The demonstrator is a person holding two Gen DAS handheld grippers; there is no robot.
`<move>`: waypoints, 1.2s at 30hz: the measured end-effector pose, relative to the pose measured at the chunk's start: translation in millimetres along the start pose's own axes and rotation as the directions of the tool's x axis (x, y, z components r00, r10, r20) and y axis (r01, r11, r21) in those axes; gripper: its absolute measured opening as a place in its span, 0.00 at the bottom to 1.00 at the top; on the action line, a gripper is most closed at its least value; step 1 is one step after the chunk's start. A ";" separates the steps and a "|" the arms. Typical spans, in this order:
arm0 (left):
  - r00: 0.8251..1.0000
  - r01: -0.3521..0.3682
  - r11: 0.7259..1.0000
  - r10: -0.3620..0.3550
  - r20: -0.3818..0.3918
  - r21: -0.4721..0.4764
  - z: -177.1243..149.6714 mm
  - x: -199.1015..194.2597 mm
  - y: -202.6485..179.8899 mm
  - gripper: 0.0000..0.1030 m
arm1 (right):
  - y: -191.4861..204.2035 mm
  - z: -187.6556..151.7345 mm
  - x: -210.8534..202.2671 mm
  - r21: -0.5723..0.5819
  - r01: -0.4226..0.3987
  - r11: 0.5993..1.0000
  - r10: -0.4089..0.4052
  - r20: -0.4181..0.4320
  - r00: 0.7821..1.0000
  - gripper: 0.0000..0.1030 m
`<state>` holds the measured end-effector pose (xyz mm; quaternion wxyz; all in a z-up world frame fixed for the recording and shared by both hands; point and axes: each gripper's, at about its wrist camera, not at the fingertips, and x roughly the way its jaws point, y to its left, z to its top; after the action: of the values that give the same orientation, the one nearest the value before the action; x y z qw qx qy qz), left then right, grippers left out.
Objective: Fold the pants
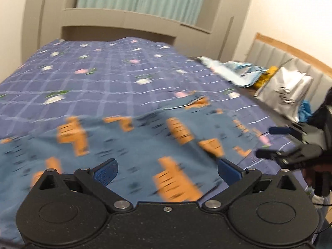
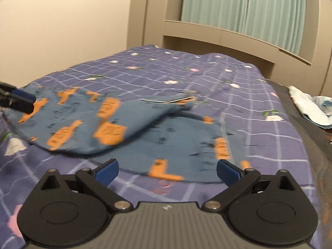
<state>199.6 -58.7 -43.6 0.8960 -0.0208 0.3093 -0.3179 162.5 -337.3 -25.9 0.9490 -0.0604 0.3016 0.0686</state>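
the pants (image 2: 145,128), blue-grey with orange block-shaped prints, are spread on the bedspread (image 2: 259,103) in the near half of the bed. in the right wrist view one part is seen folded over another, the upper layer ending in a rounded edge toward the camera, while the lower layer reaches almost to the fingertips. in the left wrist view the same pants (image 1: 134,145) fill the foreground, blurred, with a small turned-up edge at their far side.

the left gripper (image 1: 167,172) is held just above the cloth with its blue-padded tongs spread wide and nothing between them. the right gripper (image 2: 167,171) is likewise spread wide and holds nothing; the near hem of the pants lies between and just beyond its fingertips. whether either gripper touches the fabric cannot be told.

each gripper is also caught in the other's view: the right one at the right edge of the left wrist view, beside the pants, and the left one at the left edge of the right wrist view, over the far-left end of the pants.

the bedspread is purple-blue, checked with pale lines and small flowers. beyond it a beige headboard unit (image 2: 228,33) and a pale green curtain (image 2: 244,10) are seen. beside the bed, light blue and white cloths (image 1: 232,72) and a silver bag (image 1: 286,89) are piled.
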 end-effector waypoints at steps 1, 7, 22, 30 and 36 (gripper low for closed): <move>1.000 0.016 1.000 -0.016 0.012 0.018 0.5 7.4 -7.4 0.99 | -6.1 5.4 2.1 -0.002 -0.002 1.000 0.001 -0.003 1.000 1.00; 0.983 0.183 0.981 -0.185 0.022 0.064 3.3 47.4 -40.0 0.99 | -36.9 66.9 33.3 -0.033 -0.121 0.992 0.119 -0.068 0.991 1.00; 0.954 0.292 0.932 -0.301 -0.008 -0.217 -4.9 92.2 -20.7 0.45 | 32.2 166.0 166.3 -0.155 -0.324 0.933 0.259 -0.331 0.907 0.56; 0.958 0.258 0.881 -0.288 -0.017 -0.396 -4.1 106.5 -7.3 0.37 | 62.3 164.1 209.7 -0.165 -0.263 0.951 0.171 -0.431 0.886 0.55; 0.965 0.202 0.856 -0.256 -0.050 -0.476 -4.6 113.8 -0.1 0.20 | 74.9 158.0 224.8 -0.225 -0.204 0.953 0.076 -0.472 0.878 0.22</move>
<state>266.0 -124.3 -108.9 0.8016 -0.2546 0.4214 -0.3393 420.9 -217.9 -33.9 0.8265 -0.1806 0.5081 0.1618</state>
